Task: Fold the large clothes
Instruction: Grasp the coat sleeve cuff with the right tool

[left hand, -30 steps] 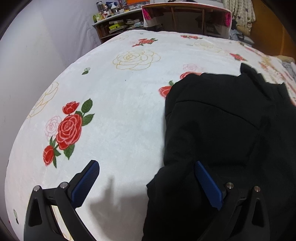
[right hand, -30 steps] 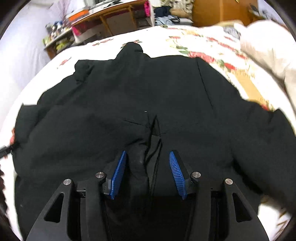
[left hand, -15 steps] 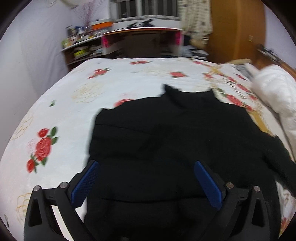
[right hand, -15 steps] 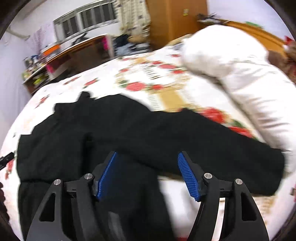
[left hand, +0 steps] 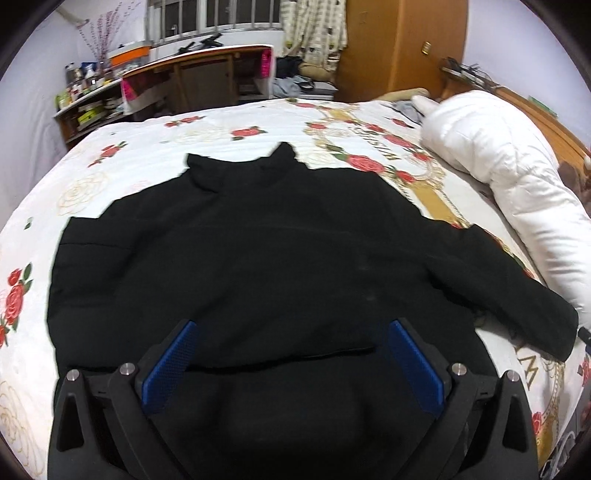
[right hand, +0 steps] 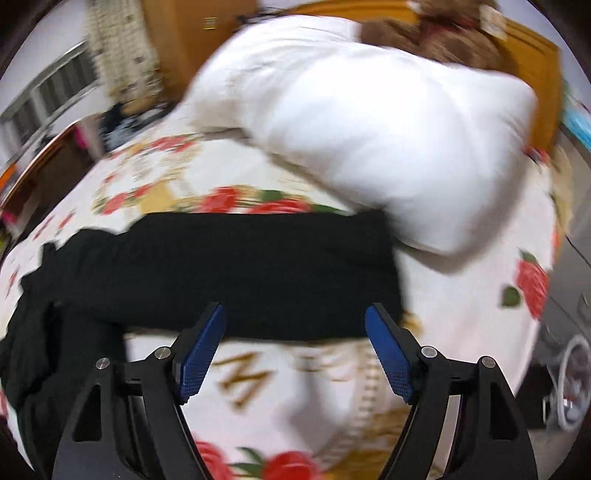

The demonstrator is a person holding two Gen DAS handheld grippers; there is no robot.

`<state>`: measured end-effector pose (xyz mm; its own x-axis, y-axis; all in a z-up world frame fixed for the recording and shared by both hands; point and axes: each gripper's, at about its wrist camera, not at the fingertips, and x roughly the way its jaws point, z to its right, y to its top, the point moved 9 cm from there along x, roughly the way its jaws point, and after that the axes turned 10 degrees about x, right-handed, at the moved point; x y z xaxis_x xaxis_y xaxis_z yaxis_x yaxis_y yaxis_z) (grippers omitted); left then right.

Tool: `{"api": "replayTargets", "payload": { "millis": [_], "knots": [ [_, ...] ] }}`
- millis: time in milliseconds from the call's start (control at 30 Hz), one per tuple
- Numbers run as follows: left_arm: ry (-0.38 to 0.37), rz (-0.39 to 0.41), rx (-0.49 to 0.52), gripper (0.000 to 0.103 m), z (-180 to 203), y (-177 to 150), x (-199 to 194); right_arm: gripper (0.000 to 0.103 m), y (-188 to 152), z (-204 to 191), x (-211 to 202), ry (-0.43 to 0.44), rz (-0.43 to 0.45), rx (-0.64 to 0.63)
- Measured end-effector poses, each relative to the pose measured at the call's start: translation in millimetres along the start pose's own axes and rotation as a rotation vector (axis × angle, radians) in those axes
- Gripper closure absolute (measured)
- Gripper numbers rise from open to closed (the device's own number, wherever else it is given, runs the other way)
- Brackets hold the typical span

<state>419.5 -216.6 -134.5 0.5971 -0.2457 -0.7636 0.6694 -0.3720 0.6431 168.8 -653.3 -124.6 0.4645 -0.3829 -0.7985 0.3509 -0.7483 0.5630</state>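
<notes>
Left gripper [left hand: 291, 354]: jaws spread wide, blue pads well apart, nothing pinched between them. Below and ahead of the pads lies the black garment [left hand: 258, 266]; contact between pads and cloth cannot be judged. The near hem runs between the two fingers.

Right gripper [right hand: 295, 347]: jaws are opening, already wide; nothing is gripped. The gap between the pads frames bare bedspread with a gold "M" print; the fingertips overlap the near edge of the garment's sleeve [right hand: 236, 273] in the picture, but the pads do not press on it. This view is strongly motion-blurred.

Black garment: spread flat on the floral bedspread [left hand: 122, 166], collar at the far end, hem at the near end under the left gripper. Its right sleeve [left hand: 509, 295] stretches out to the right, with the cuff lying near the right edge of the bed. The left side ends in a straight folded-looking edge, no sleeve visible sticking out there. In the right wrist view the sleeve lies as a dark band across the bedspread, its right end just beside the white duvet.

White duvet [left hand: 509, 177]: bundled along the far right of the bed, close to the sleeve end; touching or not cannot be told.

Surroundings: wooden desk [left hand: 199, 77] beyond the far end of the bed, cluttered shelf [left hand: 85, 99] at far left, window [left hand: 207, 14] above, orange-brown wardrobe [left hand: 399, 48] at far right. Wooden headboard [right hand: 532, 55] behind the duvet in the right wrist view.
</notes>
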Motion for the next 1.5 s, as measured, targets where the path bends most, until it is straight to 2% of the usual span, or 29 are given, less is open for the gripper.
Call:
{"api": "replayTargets", "payload": {
  "millis": [133, 233, 367, 500, 567, 767, 833, 900, 1033, 1100, 1200, 1367, 1500],
  "knots": [
    [-0.021, 0.001, -0.006, 0.000, 20.1, 4.1, 9.3, 0.025, -1.0, 48.7, 15.0, -0.056, -0.031, 0.142],
    [-0.034, 0.000, -0.005, 0.000, 30.5, 4.6, 15.3, 0.025, 0.8, 65.2, 24.6, -0.115, -0.021, 0.126],
    [-0.027, -0.001, 0.013, 0.000, 39.4, 5.4, 22.2, 0.025, -4.8, 69.1, 44.5, -0.046, -0.088, 0.196],
    [-0.027, -0.002, 0.018, 0.000, 43.6, 6.7, 26.8, 0.025, -6.4, 66.4, 56.1, -0.021, -0.106, 0.229],
    [-0.023, -0.003, 0.028, 0.000, 45.9, 7.2, 28.4, 0.025, -6.4, 62.4, 65.2, 0.018, -0.129, 0.268],
    [-0.017, -0.011, 0.041, 0.000, 52.1, 7.8, 33.2, 0.025, -1.5, 65.6, 75.2, 0.038, -0.121, 0.325],
    [-0.018, -0.011, 0.045, 0.000, 54.0, 8.6, 33.8, 0.030, 1.3, 65.9, 74.2, 0.037, -0.110, 0.326],
    [-0.021, -0.016, 0.048, 0.000, 55.5, 9.1, 34.0, 0.040, 3.6, 62.6, 70.8, 0.045, -0.092, 0.310],
    [-0.015, 0.003, 0.072, 0.000, 57.6, 11.4, 29.1, 0.055, 6.9, 53.5, 62.6, 0.077, -0.064, 0.297],
    [-0.036, 0.017, 0.088, 0.000, 60.2, 13.3, 24.9, 0.064, 11.0, 48.1, 58.0, 0.102, -0.049, 0.293],
    [-0.057, -0.014, 0.099, 0.000, 62.4, 12.5, 23.0, 0.072, 22.0, 33.6, 47.5, 0.122, -0.001, 0.241],
    [-0.102, 0.000, 0.071, 0.000, 62.1, 15.5, 13.0, 0.076, 39.2, -5.0, 14.2, 0.148, 0.087, 0.101],
    [-0.107, 0.001, 0.041, 0.000, 53.4, 16.2, 6.1, 0.079, 52.0, -47.7, -15.0, 0.225, 0.152, 0.018]
  ]
}}
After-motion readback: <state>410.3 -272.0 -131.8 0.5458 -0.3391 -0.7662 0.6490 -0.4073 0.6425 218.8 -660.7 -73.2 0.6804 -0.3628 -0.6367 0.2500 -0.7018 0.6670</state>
